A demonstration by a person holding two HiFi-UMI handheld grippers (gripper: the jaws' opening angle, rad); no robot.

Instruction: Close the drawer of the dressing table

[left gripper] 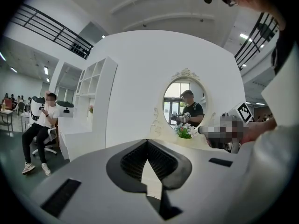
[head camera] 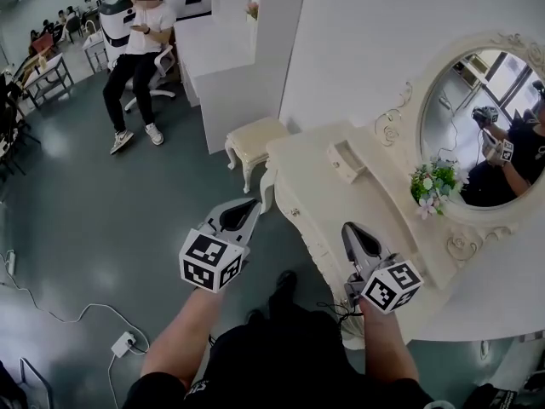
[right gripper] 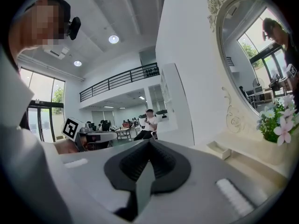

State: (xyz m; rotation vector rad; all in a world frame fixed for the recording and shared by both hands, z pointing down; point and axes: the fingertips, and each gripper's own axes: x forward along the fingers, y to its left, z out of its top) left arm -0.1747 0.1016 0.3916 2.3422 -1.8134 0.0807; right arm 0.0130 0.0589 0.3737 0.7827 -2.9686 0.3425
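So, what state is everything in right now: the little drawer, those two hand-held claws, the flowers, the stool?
small drawer: pulled out, open, on top of the dressing table
left gripper: jaws shut, holding nothing
right gripper: jaws shut, holding nothing
flowers: upright in front of the mirror
stool: upright, nobody on it

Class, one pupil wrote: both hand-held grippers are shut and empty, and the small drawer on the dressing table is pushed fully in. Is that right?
Not quite. The head view shows the small drawer pulled out from the dressing table, its inside open to view. The rest stands: the left hand-held gripper and the right hand-held gripper are both shut and empty.
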